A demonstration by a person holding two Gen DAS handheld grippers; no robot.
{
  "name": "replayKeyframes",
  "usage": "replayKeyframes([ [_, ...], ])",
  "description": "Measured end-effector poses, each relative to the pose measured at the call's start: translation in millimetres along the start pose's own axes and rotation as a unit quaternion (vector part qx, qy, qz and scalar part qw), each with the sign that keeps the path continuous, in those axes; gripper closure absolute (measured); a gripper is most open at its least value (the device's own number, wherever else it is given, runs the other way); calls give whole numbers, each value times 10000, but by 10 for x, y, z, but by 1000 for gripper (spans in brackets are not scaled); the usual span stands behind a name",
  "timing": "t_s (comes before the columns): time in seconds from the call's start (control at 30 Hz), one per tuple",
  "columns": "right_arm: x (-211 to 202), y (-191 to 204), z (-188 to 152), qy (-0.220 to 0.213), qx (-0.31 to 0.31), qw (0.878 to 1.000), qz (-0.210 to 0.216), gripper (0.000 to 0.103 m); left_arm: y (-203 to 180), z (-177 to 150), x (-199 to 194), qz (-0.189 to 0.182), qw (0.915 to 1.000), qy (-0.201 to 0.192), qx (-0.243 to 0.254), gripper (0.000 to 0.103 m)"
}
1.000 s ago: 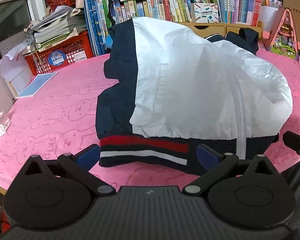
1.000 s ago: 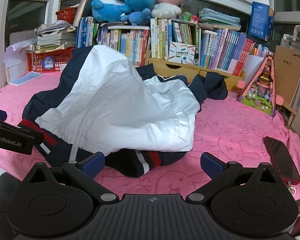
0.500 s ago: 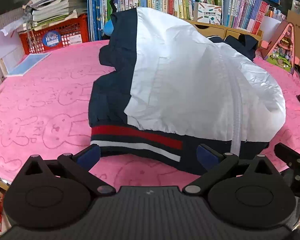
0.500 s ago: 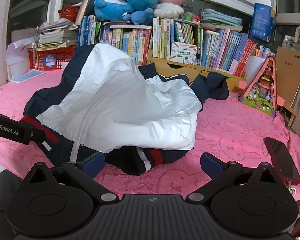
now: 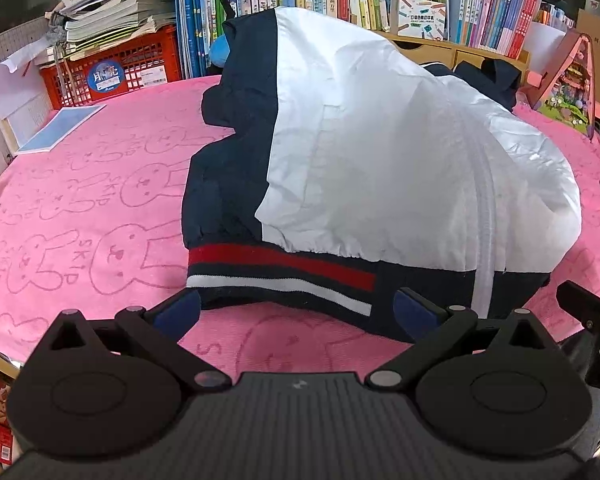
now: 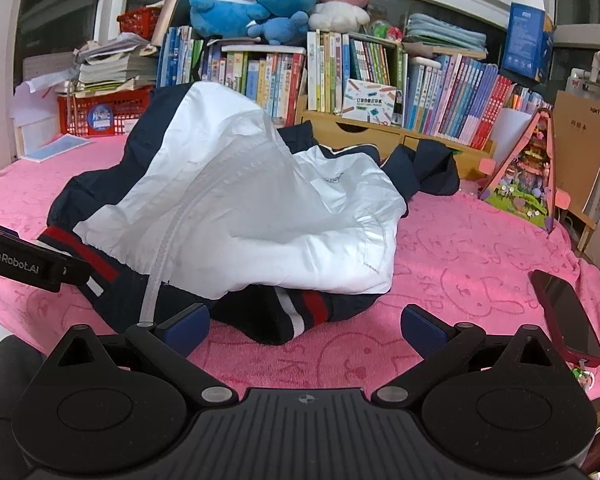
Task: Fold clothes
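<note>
Navy-and-white zip jacket (image 5: 380, 152) heaped mid pink rabbit-print towel cloth (image 5: 80, 200). Left gripper (image 5: 296, 312) spread wide at its near striped hem; right gripper (image 6: 304, 326) spread, empty, near hem's right end.

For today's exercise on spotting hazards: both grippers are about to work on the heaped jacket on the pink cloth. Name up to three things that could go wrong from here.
1. The jacket is bunched and humped, not flat, so a fold begun now would likely trap creases.
2. The phone lies near the table edge beside the right gripper; a wide sweep might knock it off.
3. The left gripper, open at the striped hem, may pinch the pink cloth along with it.
</note>
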State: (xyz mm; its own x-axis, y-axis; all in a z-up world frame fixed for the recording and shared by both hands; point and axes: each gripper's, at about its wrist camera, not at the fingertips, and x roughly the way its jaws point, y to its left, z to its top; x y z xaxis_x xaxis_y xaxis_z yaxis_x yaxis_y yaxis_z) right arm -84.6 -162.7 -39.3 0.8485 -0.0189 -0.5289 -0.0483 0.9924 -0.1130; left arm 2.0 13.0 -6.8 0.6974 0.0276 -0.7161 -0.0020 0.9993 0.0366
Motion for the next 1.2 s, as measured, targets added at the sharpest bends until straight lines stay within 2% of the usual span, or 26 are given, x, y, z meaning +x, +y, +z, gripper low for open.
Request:
replayKeyframes([
  [0.23, 135, 281, -134, 128, -493, 9985, 207, 0, 98, 0, 33, 160, 9998, 11, -80, 0],
  [0.4, 244, 460, -118, -99, -800, 9965, 205, 0, 140, -10, 34, 221, 9997, -33, -53, 0],
  [0.5, 321, 384, -44, -182, -714, 9973, 34, 0, 157, -19, 44, 272, 9996, -47, -11, 0],
  [0.67, 422, 5, 123, -218, -302, 9992, -109, 0, 205, -13, 109, 467, 9989, -26, 40, 0],
  [0.8, 518, -261, 274, -261, -3, 9986, -470, 0, 260, -12, 151, 654, 9978, -19, 77, 0],
  [1.03, 718, -341, 619, -475, -75, 9964, -692, 0, 176, -45, 107, 309, 9978, -328, 494, 0],
  [1.2, 936, -314, 865, -448, 126, 9976, -507, 0, 2, 50, 185, 284, 9938, -593, 900, 0],
])
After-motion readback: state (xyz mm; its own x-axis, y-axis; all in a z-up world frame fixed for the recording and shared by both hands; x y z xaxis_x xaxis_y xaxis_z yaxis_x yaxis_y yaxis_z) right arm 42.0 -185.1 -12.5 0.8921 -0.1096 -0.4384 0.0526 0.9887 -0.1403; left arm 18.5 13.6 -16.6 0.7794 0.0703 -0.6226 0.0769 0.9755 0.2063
